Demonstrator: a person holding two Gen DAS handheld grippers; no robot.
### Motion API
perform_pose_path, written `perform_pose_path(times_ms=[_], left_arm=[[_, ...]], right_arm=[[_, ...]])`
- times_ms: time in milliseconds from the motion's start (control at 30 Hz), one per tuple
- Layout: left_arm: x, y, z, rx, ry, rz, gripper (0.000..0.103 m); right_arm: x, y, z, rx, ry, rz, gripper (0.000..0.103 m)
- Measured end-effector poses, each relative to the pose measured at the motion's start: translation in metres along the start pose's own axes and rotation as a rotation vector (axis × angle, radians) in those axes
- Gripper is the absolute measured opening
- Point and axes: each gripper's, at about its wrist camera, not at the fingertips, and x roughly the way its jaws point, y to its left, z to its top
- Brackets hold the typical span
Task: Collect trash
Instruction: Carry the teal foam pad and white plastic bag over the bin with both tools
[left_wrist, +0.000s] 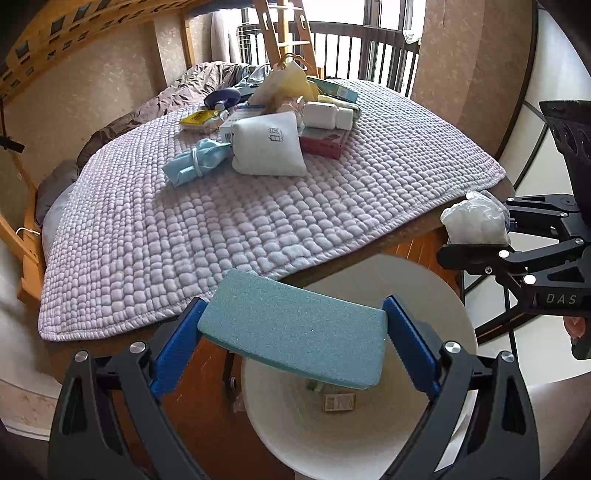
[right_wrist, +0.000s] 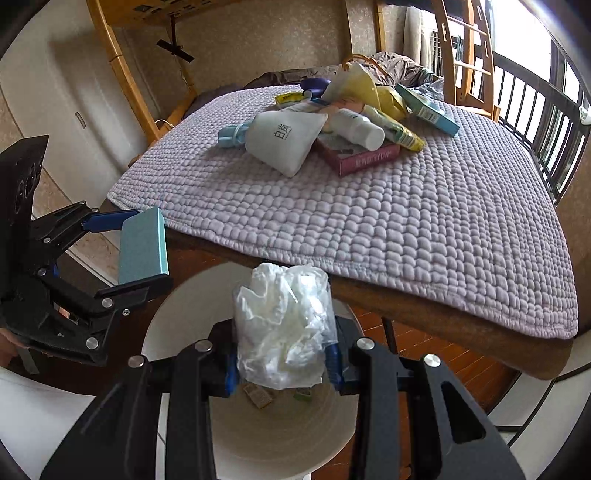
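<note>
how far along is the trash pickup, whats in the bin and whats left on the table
Done: a few small scraps lie in the white bin.
In hand: the left gripper clamps a teal box and the right gripper a crumpled plastic bag, both over the bin.
Left: the pile on the quilt, including a white pouch, pink box and bottle.
</note>
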Motion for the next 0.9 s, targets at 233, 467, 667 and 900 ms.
perform_pose_path(times_ms=[233,467,667,900], left_arm=[[0.004,-0.003,-0.008,-0.002,0.022,-0.006,0.096],[0.014,-0.005,-0.017,-0.007,0.053,-0.007,0.096],[0.022,-0.006,-0.023,-0.008,0.076,-0.010,0.096],[0.031,-0.007,-0.026,0.002,0.097,-0.007,0.096]], right_arm=[[0.003,0.002,-0.008,0.007,0.023,0.011,0.035],[0.013,0.002,-0.016,0.016,0.057,0.024,0.035],[0.019,0.000,-0.021,0.024,0.075,0.023,0.035],[0.030,0.001,-0.025,0.038,0.090,0.023,0.035]])
